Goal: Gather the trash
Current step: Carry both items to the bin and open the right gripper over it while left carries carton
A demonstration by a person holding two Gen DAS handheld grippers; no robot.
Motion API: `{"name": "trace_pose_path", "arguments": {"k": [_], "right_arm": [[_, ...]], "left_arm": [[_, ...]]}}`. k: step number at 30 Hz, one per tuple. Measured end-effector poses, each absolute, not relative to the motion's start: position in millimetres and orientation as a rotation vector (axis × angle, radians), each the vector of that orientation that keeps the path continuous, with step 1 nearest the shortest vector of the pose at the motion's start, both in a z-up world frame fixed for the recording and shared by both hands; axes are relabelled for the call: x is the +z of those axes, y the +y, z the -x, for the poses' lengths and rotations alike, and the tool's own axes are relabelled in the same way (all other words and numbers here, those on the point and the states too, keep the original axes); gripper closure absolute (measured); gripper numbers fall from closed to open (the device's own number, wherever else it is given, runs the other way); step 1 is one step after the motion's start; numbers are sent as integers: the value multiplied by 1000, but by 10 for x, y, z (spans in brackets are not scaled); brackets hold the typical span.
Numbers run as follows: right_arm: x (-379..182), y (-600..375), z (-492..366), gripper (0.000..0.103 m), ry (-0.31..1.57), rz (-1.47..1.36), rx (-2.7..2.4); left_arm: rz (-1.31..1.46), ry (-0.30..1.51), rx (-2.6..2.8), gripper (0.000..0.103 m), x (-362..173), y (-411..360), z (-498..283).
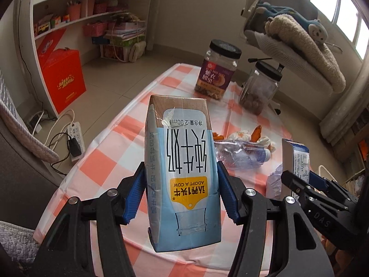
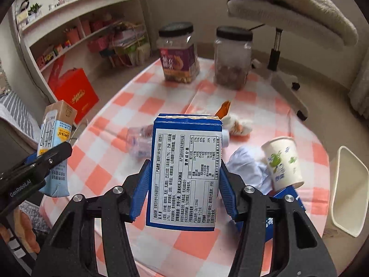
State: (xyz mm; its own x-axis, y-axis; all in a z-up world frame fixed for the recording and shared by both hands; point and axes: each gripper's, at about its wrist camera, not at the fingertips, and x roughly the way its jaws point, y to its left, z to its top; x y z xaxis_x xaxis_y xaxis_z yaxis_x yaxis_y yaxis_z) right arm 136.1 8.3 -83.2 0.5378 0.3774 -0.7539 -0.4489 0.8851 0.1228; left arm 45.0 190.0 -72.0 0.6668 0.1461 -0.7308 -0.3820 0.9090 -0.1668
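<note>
My left gripper (image 1: 182,189) is shut on a light blue milk carton (image 1: 182,161), held upside down above the near edge of the checked table (image 1: 110,159). My right gripper (image 2: 183,184) is shut on a dark blue snack box (image 2: 184,168), label side facing the camera, held above the table. Each gripper with its load shows in the other view: the snack box (image 1: 297,159) at right, the milk carton (image 2: 54,147) at left. On the table lie a crushed plastic bottle (image 1: 239,152), crumpled tissue with orange peel (image 2: 235,122), a paper cup (image 2: 283,161) and a white wrapper (image 2: 246,168).
Two black-lidded jars, one labelled (image 2: 180,53) and one clear (image 2: 233,57), stand at the table's far end. A white bin (image 2: 348,191) sits right of the table. A swivel chair with a plush toy (image 1: 297,34), shelves (image 1: 92,23), a red box (image 1: 62,78) and a power strip (image 1: 75,136) surround it.
</note>
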Motion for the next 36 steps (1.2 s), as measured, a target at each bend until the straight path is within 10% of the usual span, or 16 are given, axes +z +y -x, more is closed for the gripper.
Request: {"name": "trace_pose_path", "arguments": {"k": [36], "right_arm": [[44, -1642, -1116, 50, 438, -29, 155]], "left_arm": [[139, 497, 106, 44, -1, 244, -705]]}}
